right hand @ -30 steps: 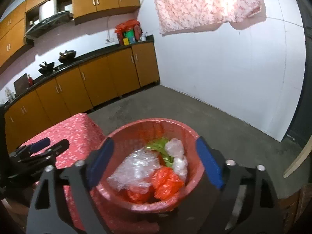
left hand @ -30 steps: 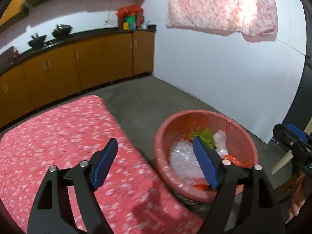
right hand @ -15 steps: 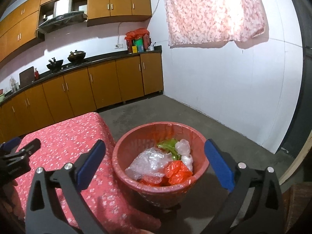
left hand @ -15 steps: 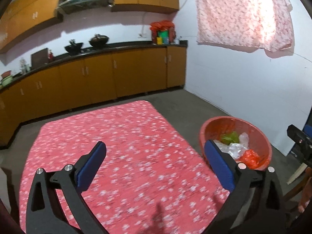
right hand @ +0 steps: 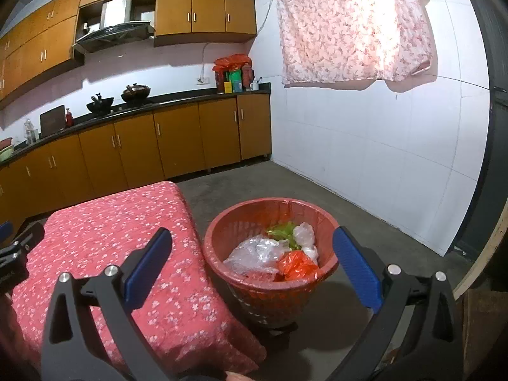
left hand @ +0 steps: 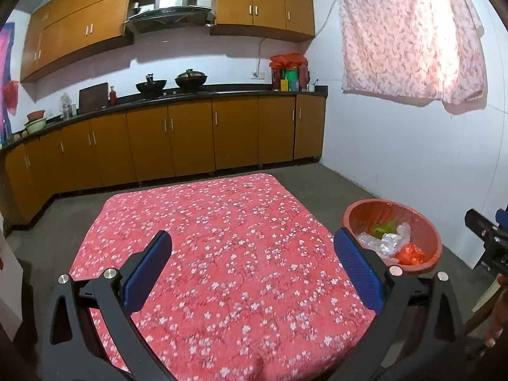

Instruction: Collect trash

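Note:
A red plastic basket (right hand: 222,247) stands on the floor beside the table and also shows in the left wrist view (left hand: 425,225). It holds clear plastic wrap (right hand: 257,252), an orange bag (right hand: 295,265), a green scrap (right hand: 281,230) and white plastic (right hand: 304,233). My left gripper (left hand: 252,266) is open and empty above the red flowered tablecloth (left hand: 222,238). My right gripper (right hand: 252,266) is open and empty, held in front of the basket.
Brown kitchen cabinets (left hand: 190,139) with a black counter and two woks (left hand: 190,79) run along the back wall. A flowered cloth (right hand: 352,25) hangs on the white wall (right hand: 381,146). Grey floor (right hand: 254,184) lies around the basket.
Both grippers have pulled back and up from the basket. The left one has swung left over the table, so the basket now sits at its right edge.

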`<state>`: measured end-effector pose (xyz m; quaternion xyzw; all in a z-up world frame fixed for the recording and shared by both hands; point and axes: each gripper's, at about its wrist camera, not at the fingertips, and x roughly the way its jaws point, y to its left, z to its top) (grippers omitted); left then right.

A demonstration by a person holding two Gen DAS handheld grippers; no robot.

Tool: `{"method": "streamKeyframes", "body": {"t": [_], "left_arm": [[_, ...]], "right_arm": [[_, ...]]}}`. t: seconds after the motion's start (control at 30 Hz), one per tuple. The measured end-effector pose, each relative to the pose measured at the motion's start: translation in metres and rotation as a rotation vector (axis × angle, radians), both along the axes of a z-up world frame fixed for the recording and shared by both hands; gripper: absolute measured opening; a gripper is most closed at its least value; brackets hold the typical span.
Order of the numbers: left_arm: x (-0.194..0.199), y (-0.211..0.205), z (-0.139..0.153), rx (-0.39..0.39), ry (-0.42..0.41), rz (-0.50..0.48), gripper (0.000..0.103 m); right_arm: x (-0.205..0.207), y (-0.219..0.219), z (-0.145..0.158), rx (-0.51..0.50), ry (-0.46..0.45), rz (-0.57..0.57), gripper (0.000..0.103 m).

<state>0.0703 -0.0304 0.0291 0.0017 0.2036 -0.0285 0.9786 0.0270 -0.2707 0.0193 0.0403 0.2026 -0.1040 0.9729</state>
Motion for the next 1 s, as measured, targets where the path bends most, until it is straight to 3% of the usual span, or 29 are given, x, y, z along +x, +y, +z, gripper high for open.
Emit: {"method": "streamKeyframes", "body": {"t": [0.37,1.0], "left_arm": [[-0.040,0.001,-0.007,0.053,-0.062,-0.032,0.101],[-0.046,0.008,-0.013,0.031,-0.042,-0.021,0.101]], "right_arm": [[-0.030,0.014,-0.008,-0.023,0.013,0.023,0.099],[-0.048,0.021,-0.012,-0.031,0.013,0.039,0.099]]}}
